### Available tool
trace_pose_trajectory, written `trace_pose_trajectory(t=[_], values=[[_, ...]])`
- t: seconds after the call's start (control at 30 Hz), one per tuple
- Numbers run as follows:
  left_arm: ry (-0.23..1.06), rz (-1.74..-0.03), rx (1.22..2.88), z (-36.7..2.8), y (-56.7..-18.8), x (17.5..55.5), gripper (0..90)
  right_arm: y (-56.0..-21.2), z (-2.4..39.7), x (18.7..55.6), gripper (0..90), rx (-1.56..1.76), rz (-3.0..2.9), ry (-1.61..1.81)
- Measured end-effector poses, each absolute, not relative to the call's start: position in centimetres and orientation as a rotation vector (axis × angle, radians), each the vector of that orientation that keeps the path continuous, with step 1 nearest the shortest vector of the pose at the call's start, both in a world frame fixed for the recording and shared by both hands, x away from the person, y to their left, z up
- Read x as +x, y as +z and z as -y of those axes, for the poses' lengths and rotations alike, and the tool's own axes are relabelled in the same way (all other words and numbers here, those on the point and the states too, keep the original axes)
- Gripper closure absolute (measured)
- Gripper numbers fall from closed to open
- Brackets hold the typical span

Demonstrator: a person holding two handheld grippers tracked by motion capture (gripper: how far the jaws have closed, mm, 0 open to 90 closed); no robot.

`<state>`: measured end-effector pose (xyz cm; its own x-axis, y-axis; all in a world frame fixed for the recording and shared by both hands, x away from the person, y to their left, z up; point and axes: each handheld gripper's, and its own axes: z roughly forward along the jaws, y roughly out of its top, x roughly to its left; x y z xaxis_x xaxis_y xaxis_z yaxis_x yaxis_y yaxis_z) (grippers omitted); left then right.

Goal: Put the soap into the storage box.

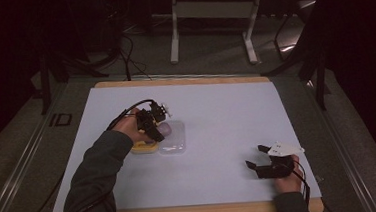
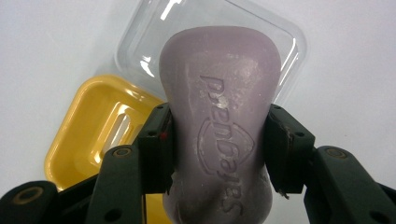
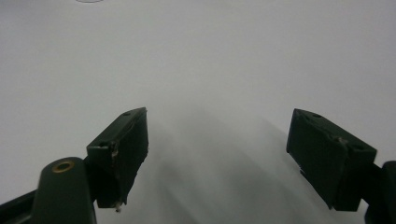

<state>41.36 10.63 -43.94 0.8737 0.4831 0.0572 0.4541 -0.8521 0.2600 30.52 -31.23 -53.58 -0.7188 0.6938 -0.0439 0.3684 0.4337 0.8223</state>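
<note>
A pale purple bar of soap [image 2: 219, 135] with embossed lettering is clamped across its narrow waist by my left gripper [image 2: 219, 149], both pads pressing its sides. Under it lie a yellow soap dish [image 2: 93, 130] and a clear plastic lid [image 2: 196, 23] side by side on the white table. From above, the left gripper [image 1: 153, 124] hovers over the yellow dish [image 1: 144, 148] and the clear lid [image 1: 173, 139], with the soap [image 1: 164, 129] peeking out. My right gripper [image 1: 255, 156] rests low at the front right, jaws wide apart with nothing between them [image 3: 217, 154].
The white table top [image 1: 216, 114] has a wooden edge at front and back. Beyond the far edge stand the white legs of another table [image 1: 173, 32] on a dark floor, with cables trailing near the left.
</note>
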Motion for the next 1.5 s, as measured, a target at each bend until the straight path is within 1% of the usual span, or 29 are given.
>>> trace_pose_trajectory(t=[0.83, 0.93, 1.5], values=[[0.186, -0.823, 2.756, -12.6, -44.2, 42.2, 49.9, -53.6, 31.2, 30.5, 20.4, 0.901, -2.316, 1.185], [0.179, -0.879, 2.749, -13.3, -44.9, 42.6, 49.9, -53.6, 31.2, 30.5, 20.4, 0.9, -2.316, 1.185], [0.182, -1.001, 2.715, -14.3, -45.5, 43.3, 49.9, -53.6, 31.2, 30.5, 20.4, 0.9, -2.316, 1.184]])
